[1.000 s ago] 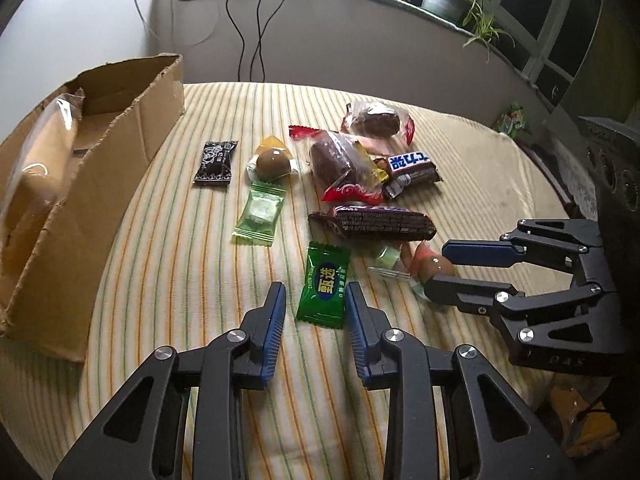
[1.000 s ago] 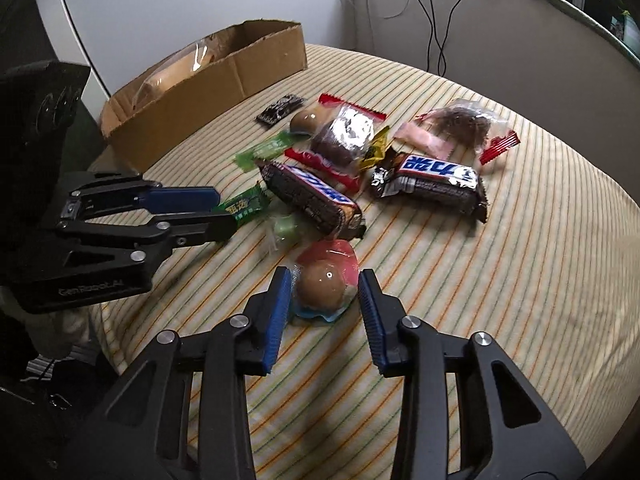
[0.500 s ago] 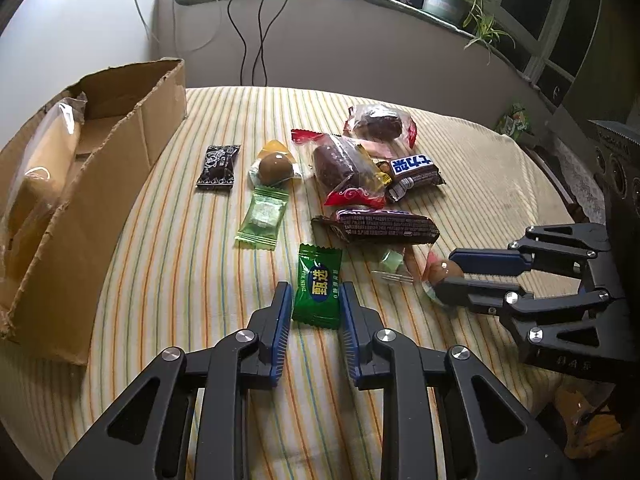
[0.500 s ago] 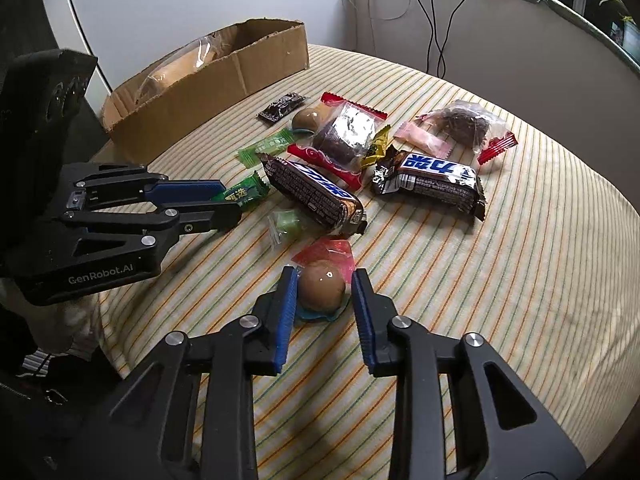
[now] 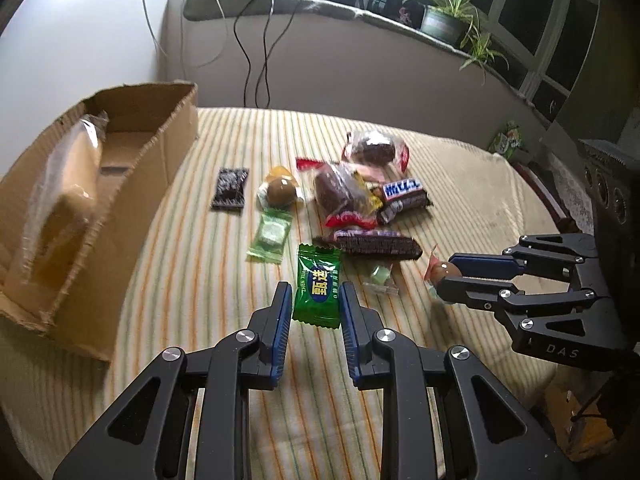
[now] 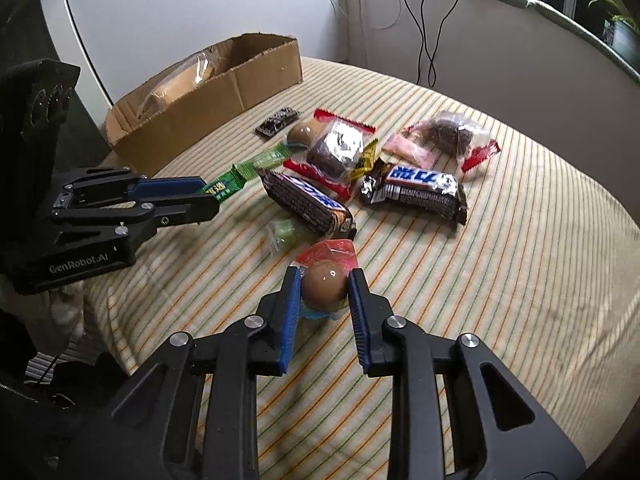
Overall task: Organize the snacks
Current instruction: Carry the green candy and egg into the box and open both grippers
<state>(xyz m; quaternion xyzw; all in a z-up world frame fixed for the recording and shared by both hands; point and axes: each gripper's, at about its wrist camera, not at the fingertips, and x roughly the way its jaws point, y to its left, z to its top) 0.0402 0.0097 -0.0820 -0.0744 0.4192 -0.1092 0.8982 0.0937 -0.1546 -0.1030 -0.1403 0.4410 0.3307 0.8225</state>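
My left gripper point(image 5: 314, 296) is shut on a green candy packet point(image 5: 318, 288), pinched by its sides low over the striped cloth point(image 5: 200, 280). In the right wrist view the same left gripper point(image 6: 208, 196) enters from the left with the green packet point(image 6: 224, 184) at its tips. My right gripper point(image 6: 325, 280) is shut on a brown egg-shaped snack point(image 6: 324, 284) in a red and blue wrapper. The left wrist view shows the right gripper point(image 5: 446, 278) from the side, holding that egg snack point(image 5: 440, 269). An open cardboard box point(image 5: 120, 184) stands at the left.
Loose snacks lie mid-table: two dark chocolate bars point(image 5: 376, 242) point(image 5: 404, 194), red-wrapped cakes point(image 5: 340, 196), another brown egg point(image 5: 280, 192), a pale green candy point(image 5: 270, 236), a black sachet point(image 5: 230, 188). The box holds a clear-wrapped bread point(image 5: 68, 192). Cables hang on the far wall.
Both grippers narrowed from open to shut: the left onto the green candy packet, the right onto the brown egg snack. Neither hand has travelled much.
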